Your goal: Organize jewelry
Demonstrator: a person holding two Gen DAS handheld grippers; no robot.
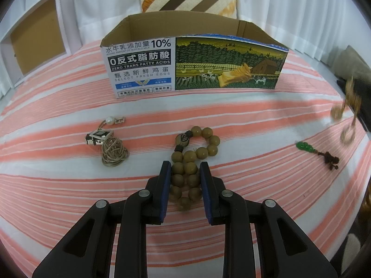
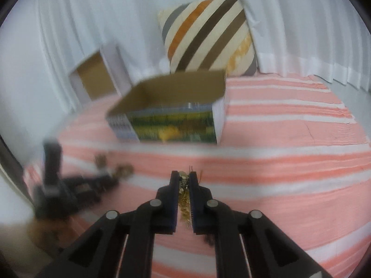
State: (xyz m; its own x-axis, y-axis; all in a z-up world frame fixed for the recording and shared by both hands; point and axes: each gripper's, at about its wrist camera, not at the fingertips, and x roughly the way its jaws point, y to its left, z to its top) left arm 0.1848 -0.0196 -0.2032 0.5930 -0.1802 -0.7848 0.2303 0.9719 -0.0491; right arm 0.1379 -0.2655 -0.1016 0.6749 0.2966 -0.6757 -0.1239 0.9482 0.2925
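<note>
Right gripper (image 2: 185, 176) tilted down — gold chain (image 2: 184, 199) clamped

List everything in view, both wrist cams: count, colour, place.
Cardboard box: 1, brown with printed front, open top, mid-cloth.
Bead bracelet: 1, olive-brown, on cloth, between left jaws.
Cord necklace: 1, beige with pearl, left of bracelet.
Green pendant: 1, green with dark cord, right of bracelet.
Gold chain: 1, gold, clamped in right jaws.
Pillow: 1, striped, behind box.
Striped cloth: 1, pink-white.
Curtain: white, backdrop.
Left gripper: black.
Right gripper: black.
</note>
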